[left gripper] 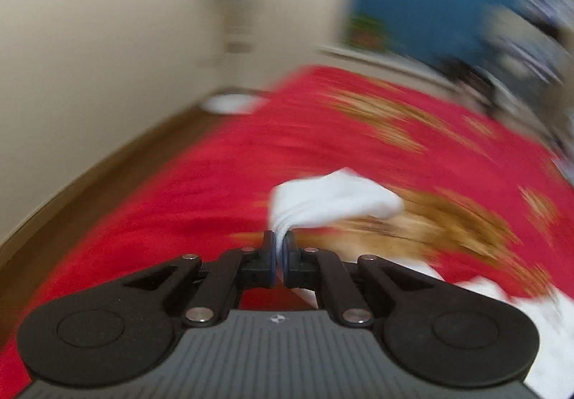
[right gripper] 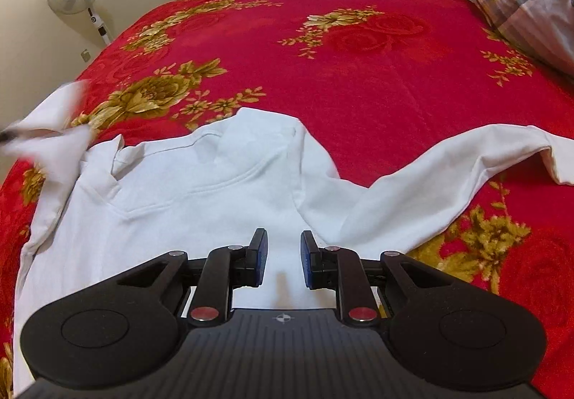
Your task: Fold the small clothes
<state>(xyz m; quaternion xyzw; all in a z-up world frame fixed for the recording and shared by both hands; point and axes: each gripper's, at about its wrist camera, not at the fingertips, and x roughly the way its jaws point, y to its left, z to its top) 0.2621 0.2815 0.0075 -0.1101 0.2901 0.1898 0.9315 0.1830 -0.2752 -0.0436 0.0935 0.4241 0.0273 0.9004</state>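
Two sleeves stick out sideways from the white top (right gripper: 201, 205) lying flat on the red bed (right gripper: 358, 51): the left gripper (left gripper: 281, 248) fingers pinch one sleeve (left gripper: 333, 198) tight, while the right gripper (right gripper: 284, 257) fingers hang open, nearer the other sleeve (right gripper: 448, 162).

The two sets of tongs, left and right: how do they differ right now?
The left tongs are shut, pinching a bunched bit of the white garment; the right tongs stand open with nothing between them, above the garment's flat body. The left view is blurred; the right view is sharp. Both are black with blue pads, over the same red flowered bedspread.
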